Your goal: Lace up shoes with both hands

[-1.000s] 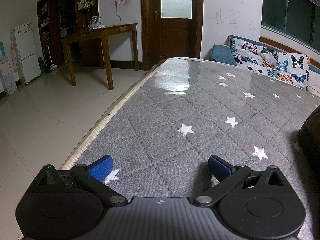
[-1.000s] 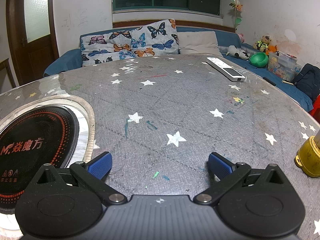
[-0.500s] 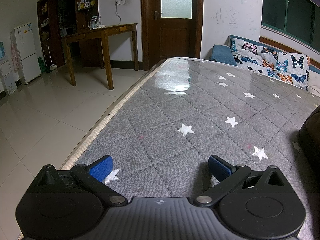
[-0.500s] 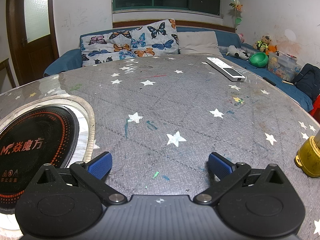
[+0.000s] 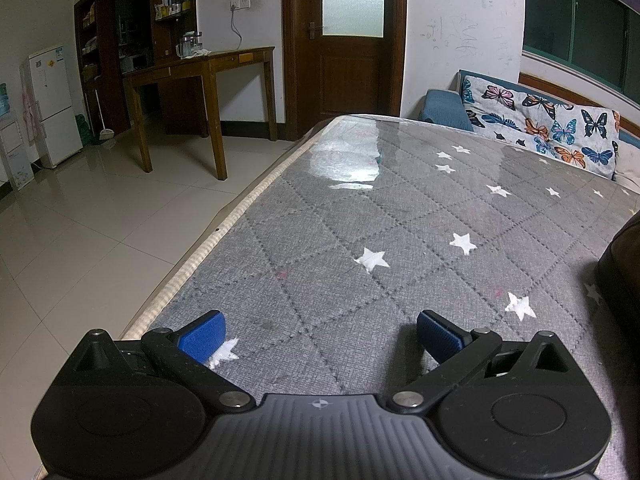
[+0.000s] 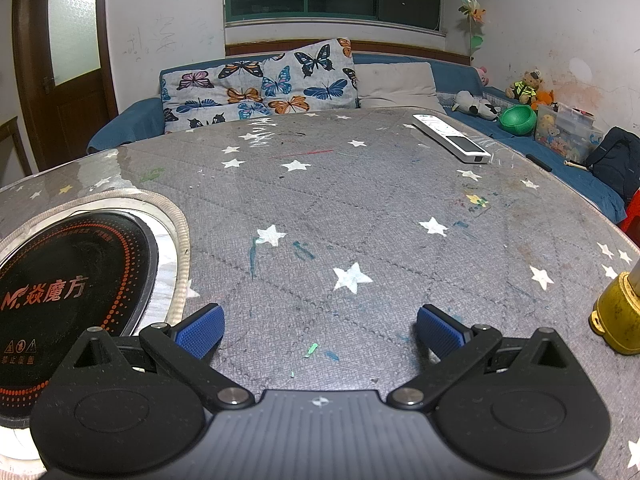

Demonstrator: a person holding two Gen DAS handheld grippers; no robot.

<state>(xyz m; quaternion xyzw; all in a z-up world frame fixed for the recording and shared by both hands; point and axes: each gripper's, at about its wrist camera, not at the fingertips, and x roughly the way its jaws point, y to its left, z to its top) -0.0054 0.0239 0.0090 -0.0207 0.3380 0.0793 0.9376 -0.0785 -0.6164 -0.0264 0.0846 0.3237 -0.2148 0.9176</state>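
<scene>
Both wrist views, start of the lacing task. The left gripper (image 5: 318, 330) sits low over the grey star-print table (image 5: 400, 216), its blue pads (image 5: 202, 336) spread wide with nothing between them. The right gripper (image 6: 320, 330) is likewise released and empty, its pads (image 6: 202, 330) wide apart above the same cloth.

Change: compared with the views half a second and one second back, nothing has shifted; both tools, the stars under them and every object on the table hold the same places. The judgement is that the work has not begun and both hands are idle at a rest pose.

Task object: no shoe or lace is plainly visible. A dark rounded mass (image 5: 620, 280) at the right edge of the left view may be the shoe, but too little of it shows to tell. If so, it lies well right of the left gripper and apart from it.

Surroundings, right view: a black round hob (image 6: 68, 300) at lower left, just beside the left pad; a white remote (image 6: 450, 138) at upper right; a yellow object (image 6: 618, 316) at the right edge, near the right pad but not touching

Next step, as judged: both tools must turn toward the shoe before any lace can be pinched
</scene>
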